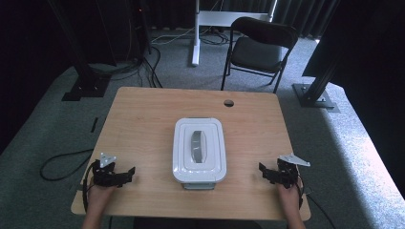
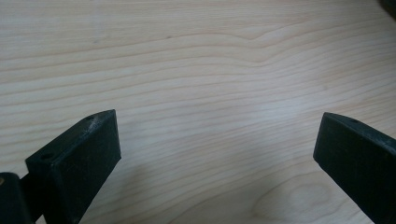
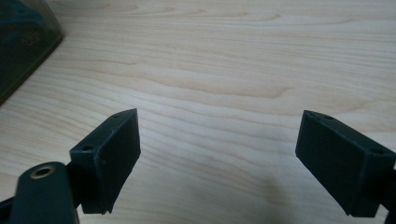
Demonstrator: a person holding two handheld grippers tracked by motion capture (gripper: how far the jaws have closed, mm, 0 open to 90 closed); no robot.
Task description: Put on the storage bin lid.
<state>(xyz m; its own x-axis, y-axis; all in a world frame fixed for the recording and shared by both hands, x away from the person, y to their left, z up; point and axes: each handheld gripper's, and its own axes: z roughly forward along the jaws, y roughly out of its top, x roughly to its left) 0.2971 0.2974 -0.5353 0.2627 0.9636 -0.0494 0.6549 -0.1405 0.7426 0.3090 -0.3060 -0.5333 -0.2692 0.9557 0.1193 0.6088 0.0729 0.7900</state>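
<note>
High view, table: a pale wooden table stood on grey carpet, a round cable hole near its far edge.
High view, box: a white lidded box with a grey handle on its lid lay at the middle of the table, nearer the near edge than the far one, its long side running from near to far.
High view, left gripper: the left gripper rested by the near left corner, held in a hand, its jaws pointing right toward the box and well apart from it.
High view, right gripper: the right gripper rested by the near right corner, held in a hand, its jaws pointing left toward the box, apart from it.
High view, background: a black chair stood past the far edge, beside a white stand; cables lay on the carpet.
Left gripper view, jaws: the two black jaws stood wide apart with nothing between them.
Left gripper view, table: bare wood grain lay under and ahead of the jaws.
Right gripper view, jaws: the two black jaws were spread wide and held nothing.
Right gripper view, box: a dark see-through wall, seemingly the box, showed at the upper left corner, resting on the wood, well clear of the jaws.
Right gripper view, table: plain wood lay between and beyond the jaws.
</note>
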